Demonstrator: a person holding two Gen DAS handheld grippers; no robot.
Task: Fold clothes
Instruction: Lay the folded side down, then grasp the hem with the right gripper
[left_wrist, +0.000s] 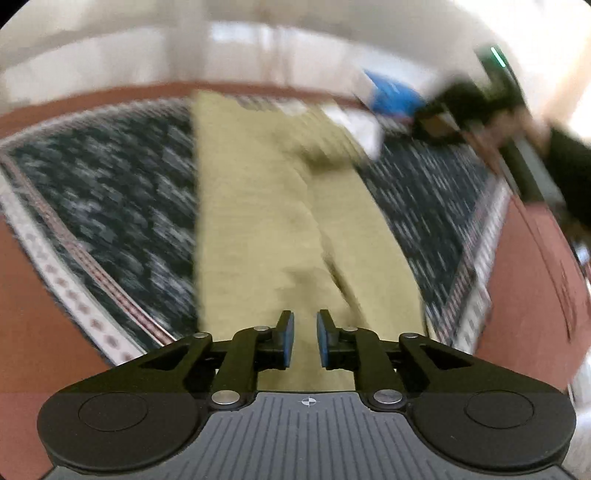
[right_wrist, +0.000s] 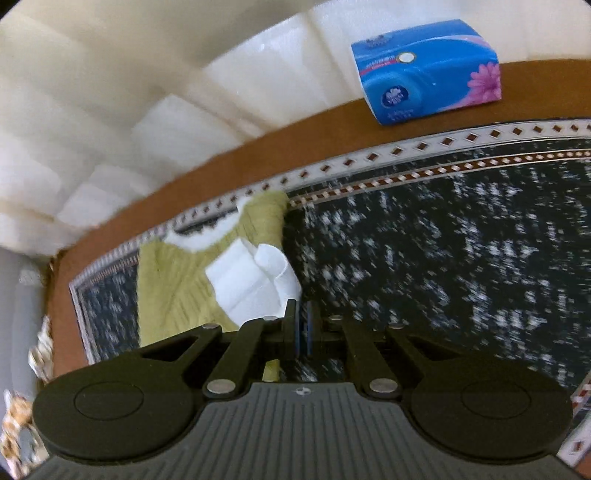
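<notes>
Left tongs (left_wrist: 305, 339): parted a little, nothing between the pads; the yellow-green garment (left_wrist: 258, 229) is laid flat just ahead on the patterned mat (left_wrist: 110, 206), likely released to settle a fold. Right tongs (right_wrist: 303, 332): nearly closed, empty, beside the garment's white cuff (right_wrist: 255, 284). Tissue pack (right_wrist: 428, 70) is kept far ahead on the counter (right_wrist: 295, 125).
</notes>
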